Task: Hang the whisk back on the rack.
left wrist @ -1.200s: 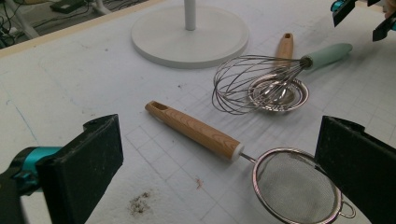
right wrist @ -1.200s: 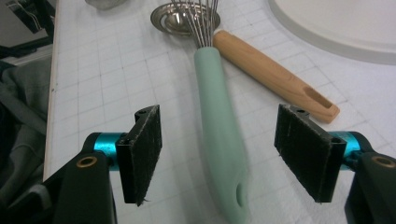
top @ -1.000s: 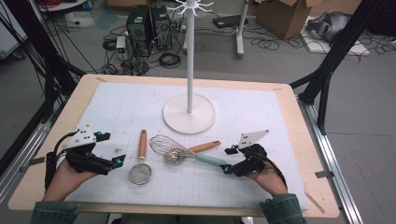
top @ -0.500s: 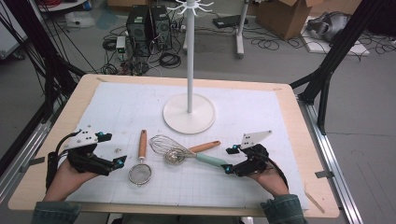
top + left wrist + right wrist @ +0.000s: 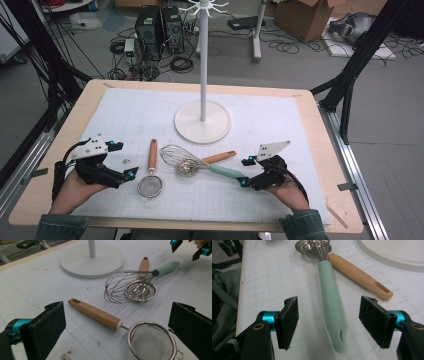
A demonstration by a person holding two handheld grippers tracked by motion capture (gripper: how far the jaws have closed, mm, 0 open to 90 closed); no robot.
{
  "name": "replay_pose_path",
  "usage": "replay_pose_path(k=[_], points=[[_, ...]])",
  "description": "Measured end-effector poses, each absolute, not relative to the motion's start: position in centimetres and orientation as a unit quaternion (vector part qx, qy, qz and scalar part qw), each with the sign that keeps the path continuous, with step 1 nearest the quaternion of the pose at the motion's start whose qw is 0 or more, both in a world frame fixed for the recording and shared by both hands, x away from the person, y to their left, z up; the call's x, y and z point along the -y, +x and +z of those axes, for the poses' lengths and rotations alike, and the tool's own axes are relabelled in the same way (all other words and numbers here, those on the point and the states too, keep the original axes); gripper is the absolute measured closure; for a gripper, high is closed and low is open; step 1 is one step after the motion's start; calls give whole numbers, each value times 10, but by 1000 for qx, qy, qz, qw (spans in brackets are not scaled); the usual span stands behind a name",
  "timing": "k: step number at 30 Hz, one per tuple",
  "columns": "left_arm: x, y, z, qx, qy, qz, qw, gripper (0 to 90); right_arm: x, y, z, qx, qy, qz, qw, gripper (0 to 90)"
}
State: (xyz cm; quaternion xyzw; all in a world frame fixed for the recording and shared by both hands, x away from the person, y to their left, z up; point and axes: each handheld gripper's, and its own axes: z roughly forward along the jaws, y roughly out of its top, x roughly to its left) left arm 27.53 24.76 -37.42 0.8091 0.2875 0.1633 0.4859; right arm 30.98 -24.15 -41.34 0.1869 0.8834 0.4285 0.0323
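Both grippers sit low near the bottom of the high view, each held in a hand whose forearm comes up from the lower edge. At lower left, the left gripper (image 5: 127, 176) points right toward the utensils, its jaws spread wide with nothing between them; the left hand (image 5: 75, 184) lies behind it on the worktop (image 5: 310, 115). At lower right, the right gripper (image 5: 243, 172) points left, jaws also wide apart and holding nothing, with the right hand (image 5: 285, 190) behind it.

Between them, at the centre of the high view, lie a wooden-handled mesh strainer (image 5: 149, 186), a wire whisk (image 5: 192, 163) with a mint-green handle and a second wooden-handled utensil (image 5: 220, 157) whose metal bowl sits under the whisk's wires. Above them stands a white pole stand (image 5: 202, 121) on a round base.

From the left gripper view, the strainer (image 5: 150, 340) lies between the two black pads at the bottom, its handle slanting to upper left, and the whisk's wires (image 5: 127, 286) rest over a shiny metal bowl — a detail blurred from above. The right gripper's teal tips (image 5: 190, 248) show in the upper right corner.

From the right gripper view, the whisk's mint handle (image 5: 332, 305) runs down the middle between the open pads — its end with a small hole nearest the camera — touching neither pad. The slotted wooden handle (image 5: 359, 276) angles away to the right beside it.
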Motion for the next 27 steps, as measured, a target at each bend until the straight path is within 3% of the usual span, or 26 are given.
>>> replay_pose_path(k=[17, 27], points=[[-219, 284, -372, -230, 831, 143, 486, 24, 232, 315, -429, -888, 173, 424, 28, 335], [-196, 292, -369, -192, 840, 116, 494, 89, 218, 323, -435, -891, 152, 428, 19, 379]])
